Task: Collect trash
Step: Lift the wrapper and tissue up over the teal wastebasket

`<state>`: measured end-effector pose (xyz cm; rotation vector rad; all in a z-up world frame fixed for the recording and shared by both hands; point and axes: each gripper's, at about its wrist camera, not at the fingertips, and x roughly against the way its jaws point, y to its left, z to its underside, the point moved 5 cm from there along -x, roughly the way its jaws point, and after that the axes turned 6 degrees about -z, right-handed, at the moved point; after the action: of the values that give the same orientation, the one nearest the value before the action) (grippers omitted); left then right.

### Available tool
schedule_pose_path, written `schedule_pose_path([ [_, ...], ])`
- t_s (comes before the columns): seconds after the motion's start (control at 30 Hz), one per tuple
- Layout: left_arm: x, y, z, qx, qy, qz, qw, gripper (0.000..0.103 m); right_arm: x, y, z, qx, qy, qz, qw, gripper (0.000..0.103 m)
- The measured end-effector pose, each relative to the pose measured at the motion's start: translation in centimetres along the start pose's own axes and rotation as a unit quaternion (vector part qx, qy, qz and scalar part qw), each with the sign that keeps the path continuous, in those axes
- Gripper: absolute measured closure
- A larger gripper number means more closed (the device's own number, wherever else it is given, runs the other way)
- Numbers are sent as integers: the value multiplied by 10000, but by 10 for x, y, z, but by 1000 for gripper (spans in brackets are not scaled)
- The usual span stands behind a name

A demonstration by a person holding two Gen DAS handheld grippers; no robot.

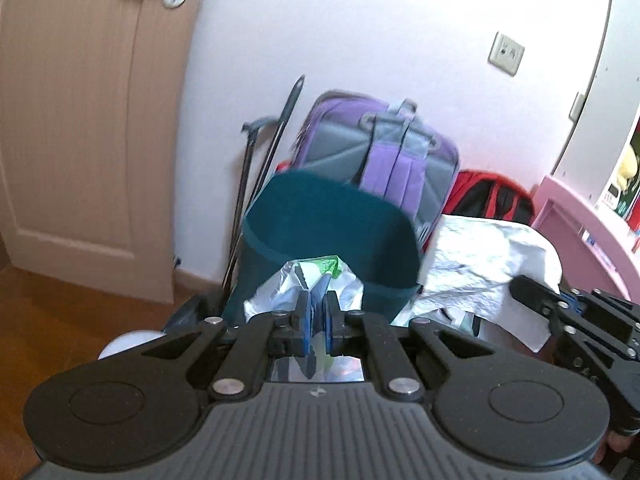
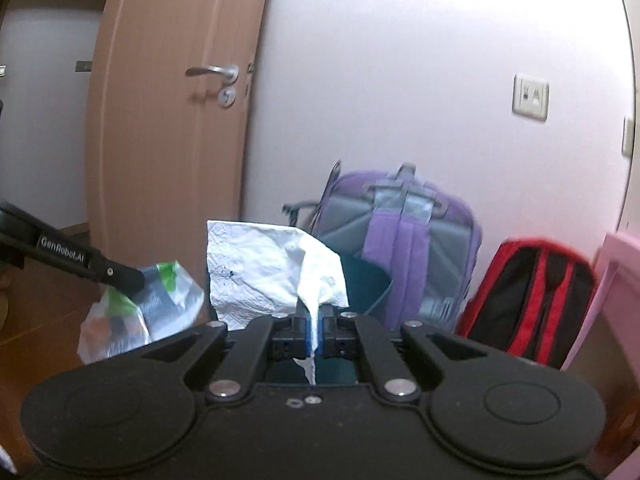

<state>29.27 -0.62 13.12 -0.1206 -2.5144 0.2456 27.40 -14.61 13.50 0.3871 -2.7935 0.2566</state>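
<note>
1. My left gripper (image 1: pixel 319 312) jaws are clamped on a crinkled plastic wrapper (image 1: pixel 280 288), in front of the teal bin (image 1: pixel 332 216).
2. My right gripper (image 2: pixel 316 328) jaws pinch a white tissue (image 2: pixel 260 272); it hides most of the bin.
3. The wrapper's print is blurred.

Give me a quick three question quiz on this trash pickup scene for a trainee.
1. True or false: the left claw is shut on a plastic wrapper.
2. What does the right claw hold? A) white tissue B) a sock C) a bottle
3. What colour is the bin ahead of both claws?

Key: 1 true; 2 A; 3 dark teal.
</note>
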Motion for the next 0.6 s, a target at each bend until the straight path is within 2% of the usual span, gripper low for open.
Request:
schedule_pose_path([
  [0.3,-27,-40,-72,-229,-324,-84,9992,97,-46,-27,-43,277,-22,334,9991,100],
  [0.43,-59,-44,-87,-300,-261,-186,9990,97,-78,-35,-45,323,170,390,9986,100],
  [0.6,-108,-43,-88,-308,-22,-279,9991,97,-119,-46,-34,269,473,351,9979,100],
])
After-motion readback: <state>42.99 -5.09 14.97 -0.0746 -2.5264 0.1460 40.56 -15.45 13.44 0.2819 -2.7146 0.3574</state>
